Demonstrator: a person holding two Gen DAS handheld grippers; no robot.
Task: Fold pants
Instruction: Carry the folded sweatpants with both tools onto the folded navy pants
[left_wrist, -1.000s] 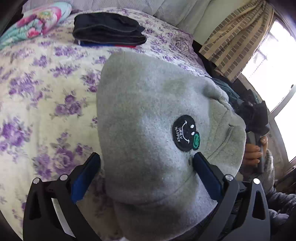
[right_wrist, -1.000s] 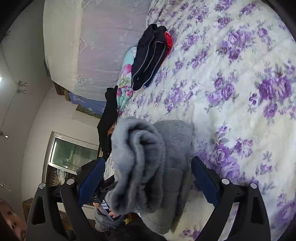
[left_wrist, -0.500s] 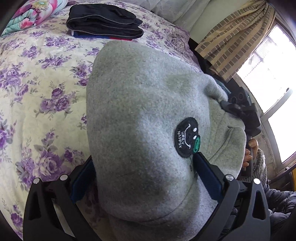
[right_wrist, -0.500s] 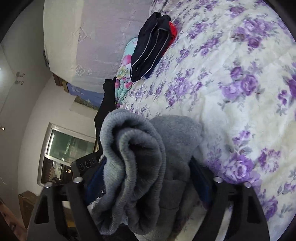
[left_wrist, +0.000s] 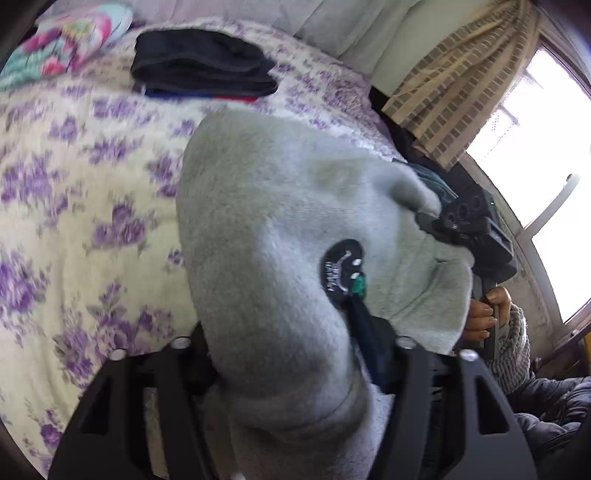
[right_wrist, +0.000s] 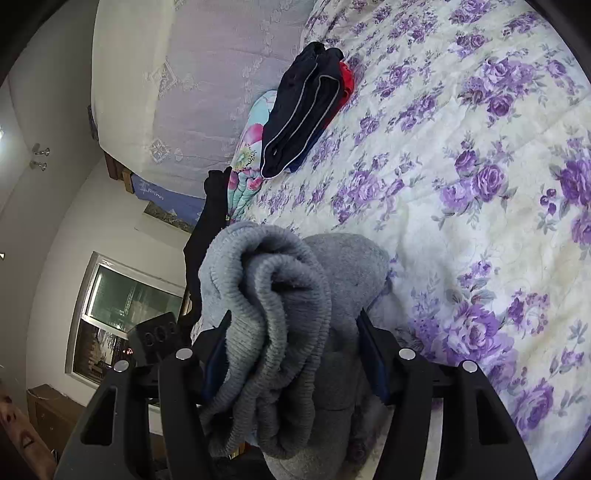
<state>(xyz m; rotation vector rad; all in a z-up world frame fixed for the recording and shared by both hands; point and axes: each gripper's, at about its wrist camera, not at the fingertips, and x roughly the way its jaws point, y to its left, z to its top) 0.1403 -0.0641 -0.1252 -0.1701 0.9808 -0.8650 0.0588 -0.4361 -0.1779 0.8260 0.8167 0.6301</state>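
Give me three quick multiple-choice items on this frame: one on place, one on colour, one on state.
1. Where does the dark folded clothing stack lie?
A. on the floor
B. on the floral bedspread
C. on a chair

2. What colour are the pants in the tools?
A. grey
B. red
C. navy

3. The right tool is:
A. wide open, empty
B. out of view
C. closed on the ribbed cuff

Answers: B, the stack rests on purple-flowered fabric; A, the fleece is grey; C, both pads press the bunched cuff, having just closed in.
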